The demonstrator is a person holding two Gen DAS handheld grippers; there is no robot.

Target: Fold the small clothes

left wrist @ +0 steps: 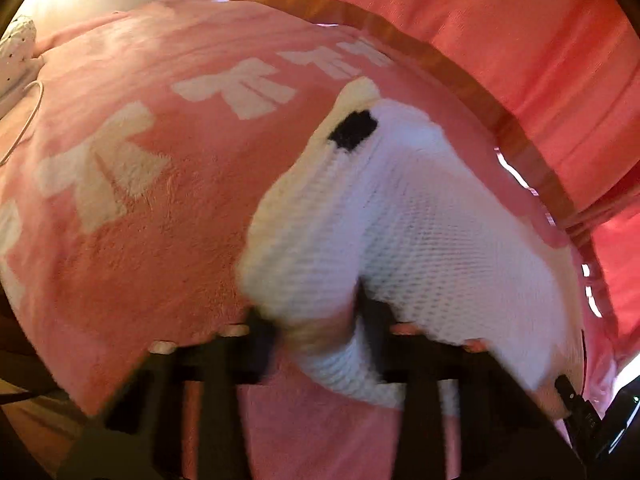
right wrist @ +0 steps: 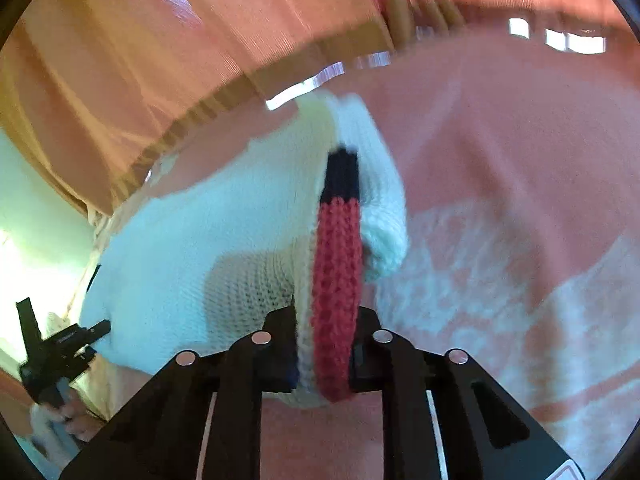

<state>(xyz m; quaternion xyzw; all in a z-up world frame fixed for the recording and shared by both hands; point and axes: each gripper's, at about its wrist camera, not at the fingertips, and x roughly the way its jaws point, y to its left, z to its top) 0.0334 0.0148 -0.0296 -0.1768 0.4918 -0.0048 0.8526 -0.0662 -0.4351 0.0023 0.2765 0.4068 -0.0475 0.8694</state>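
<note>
A small white knit garment [left wrist: 400,232] with a black patch [left wrist: 354,130] is held above a pink blanket [left wrist: 140,208]. My left gripper [left wrist: 320,344] is shut on a bunched white edge of it. In the right wrist view the same garment [right wrist: 192,248] shows a red and navy knit band [right wrist: 338,272]. My right gripper [right wrist: 324,360] is shut on that band and the white edge beside it. The left gripper [right wrist: 60,348] shows at the far left of that view, at the garment's other edge.
The pink blanket [right wrist: 520,160] with white bow shapes covers the surface. A wooden rail [left wrist: 480,92] runs behind it, with reddish curtains [left wrist: 520,20] beyond. A white perforated object [left wrist: 16,48] and a cord [left wrist: 28,116] lie at the far left.
</note>
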